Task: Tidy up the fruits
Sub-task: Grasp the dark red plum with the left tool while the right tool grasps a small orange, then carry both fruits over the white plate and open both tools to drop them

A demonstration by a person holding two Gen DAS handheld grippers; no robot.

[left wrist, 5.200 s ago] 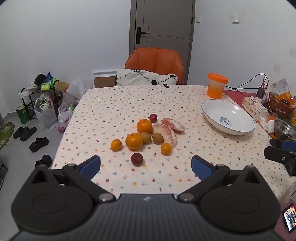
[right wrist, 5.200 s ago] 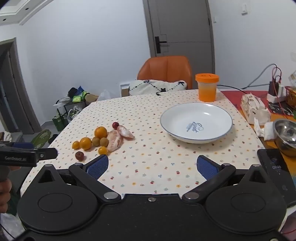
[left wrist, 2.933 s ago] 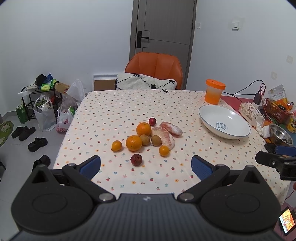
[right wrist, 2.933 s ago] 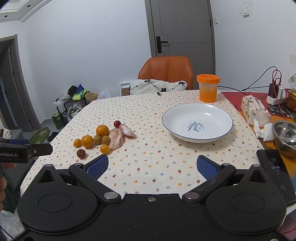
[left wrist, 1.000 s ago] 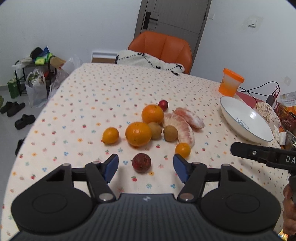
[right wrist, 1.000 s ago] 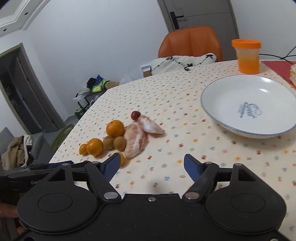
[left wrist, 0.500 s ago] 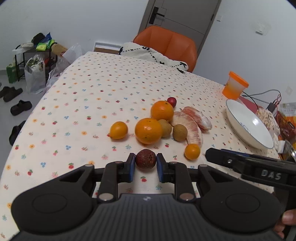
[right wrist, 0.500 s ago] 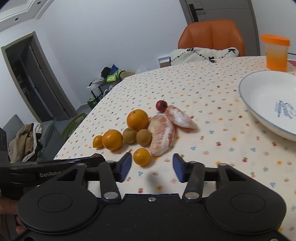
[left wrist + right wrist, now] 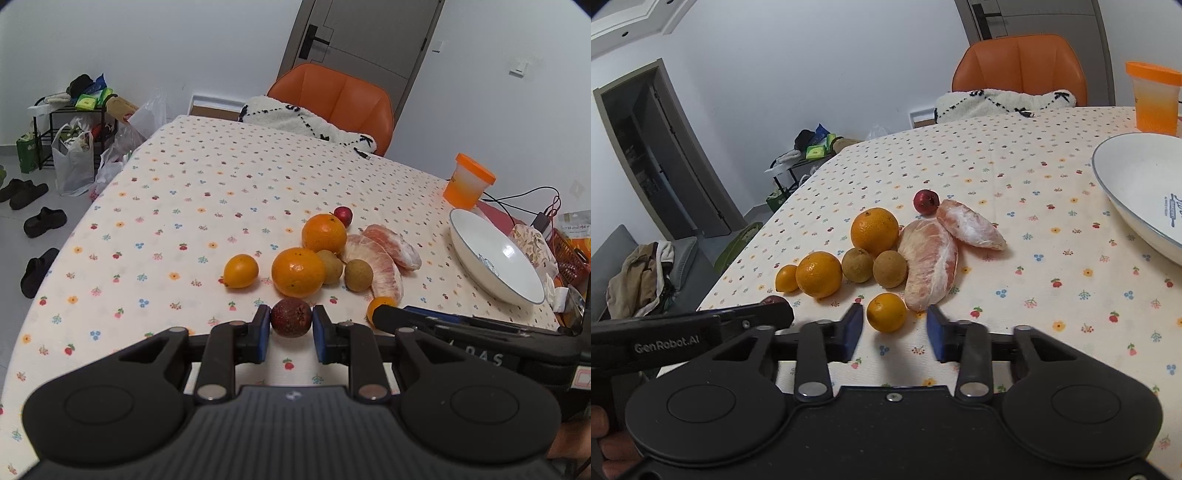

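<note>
The left tool (image 9: pixel 291 328), lettered "GenRobot.AI", clamps a wrinkled dark-purple round fruit (image 9: pixel 291 317) beside the big orange (image 9: pixel 297 272). The right tool (image 9: pixel 895 329), marked "DAS", is open around a small orange kumquat (image 9: pixel 886 312) on the floral-clothed desk (image 9: pixel 192 206).

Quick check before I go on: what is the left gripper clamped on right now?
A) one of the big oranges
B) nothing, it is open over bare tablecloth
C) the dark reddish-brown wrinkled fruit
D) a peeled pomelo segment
C. In the left wrist view the left gripper has both blue pads pressed against the dark reddish-brown fruit, while the big oranges and pomelo segments lie untouched beyond it.
</note>
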